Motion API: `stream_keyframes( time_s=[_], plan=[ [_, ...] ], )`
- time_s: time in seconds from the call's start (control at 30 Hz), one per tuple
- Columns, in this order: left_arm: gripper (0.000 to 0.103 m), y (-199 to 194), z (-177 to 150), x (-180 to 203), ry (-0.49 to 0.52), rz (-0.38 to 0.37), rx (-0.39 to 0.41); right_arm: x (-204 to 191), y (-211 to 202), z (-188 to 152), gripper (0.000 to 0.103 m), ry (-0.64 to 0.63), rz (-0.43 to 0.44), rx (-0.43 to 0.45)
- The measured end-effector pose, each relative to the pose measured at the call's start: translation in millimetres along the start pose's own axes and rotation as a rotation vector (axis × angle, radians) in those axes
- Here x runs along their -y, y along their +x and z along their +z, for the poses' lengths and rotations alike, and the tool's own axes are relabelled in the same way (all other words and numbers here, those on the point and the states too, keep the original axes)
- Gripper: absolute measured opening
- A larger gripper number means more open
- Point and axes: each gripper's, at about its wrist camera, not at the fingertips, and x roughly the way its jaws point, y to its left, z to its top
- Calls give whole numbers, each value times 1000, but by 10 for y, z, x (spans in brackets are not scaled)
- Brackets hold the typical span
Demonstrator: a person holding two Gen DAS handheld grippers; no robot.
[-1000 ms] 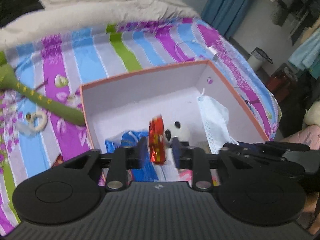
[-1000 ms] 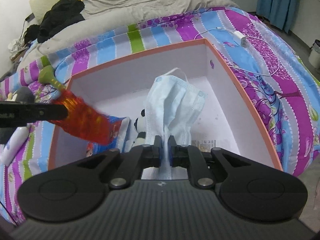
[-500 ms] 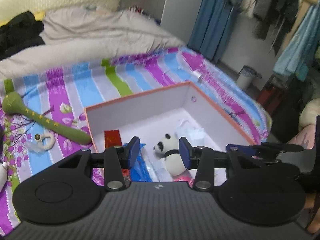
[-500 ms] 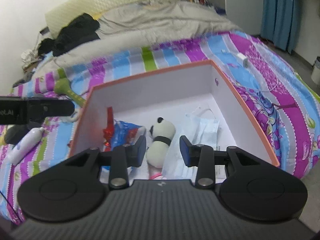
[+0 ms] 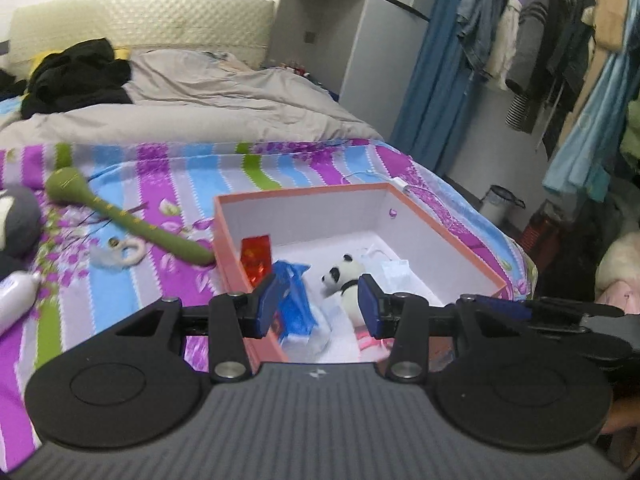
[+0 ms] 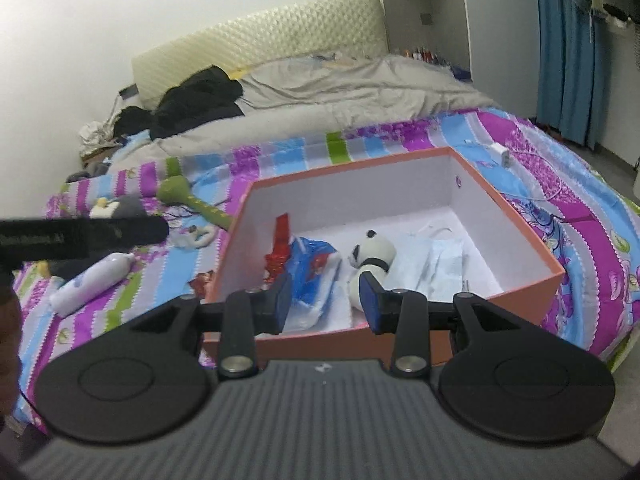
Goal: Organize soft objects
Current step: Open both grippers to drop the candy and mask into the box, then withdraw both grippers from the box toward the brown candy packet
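Note:
An orange box (image 5: pixel 300 194) (image 6: pixel 348 168) with white walls sits on the striped bedsheet. Inside it lie a red packet (image 5: pixel 256 256) (image 6: pixel 280 244), a blue packet (image 5: pixel 294 296) (image 6: pixel 312 264), a panda plush (image 5: pixel 344 280) (image 6: pixel 374 254) and a pale blue face mask (image 5: pixel 394 270) (image 6: pixel 440 264). My left gripper (image 5: pixel 318 306) hovers open over the box's near left corner, with nothing between its pads. My right gripper (image 6: pixel 325 300) is open and empty above the near wall. A green long plush (image 5: pixel 132 224) (image 6: pixel 188 198) lies left of the box.
On the sheet to the left are a white ring toy (image 5: pixel 120 250), a white bottle (image 6: pixel 92 280) and a grey penguin plush (image 6: pixel 116 206). A charger and cable (image 6: pixel 500 154) lie behind the box. A grey duvet (image 5: pixel 200 100) and black clothes (image 5: pixel 76 76) cover the far bed.
The left gripper let go of the red packet and the right one let go of the mask; both now lie in the box. Both grippers opened and drew back from the box.

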Motion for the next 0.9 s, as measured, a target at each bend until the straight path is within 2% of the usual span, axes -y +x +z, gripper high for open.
stream_keyframes(
  time_s=[0.33, 0.43, 0.67, 0.9],
  plan=[
    [49, -527, -449, -201, -39, 8, -14, -378, -344, -261, 40, -31, 39, 46],
    [49, -720, -582, -320, -81, 7, -14, -456, -414, -361, 40, -30, 47, 42],
    [49, -1122, -925, -529, -127, 84, -14, -706, -480, -665, 40, -29, 92, -36],
    [49, -1328, -1186, -773, -209, 106, -27, -921, -590, -893, 40, -54, 106, -75]
  ],
)
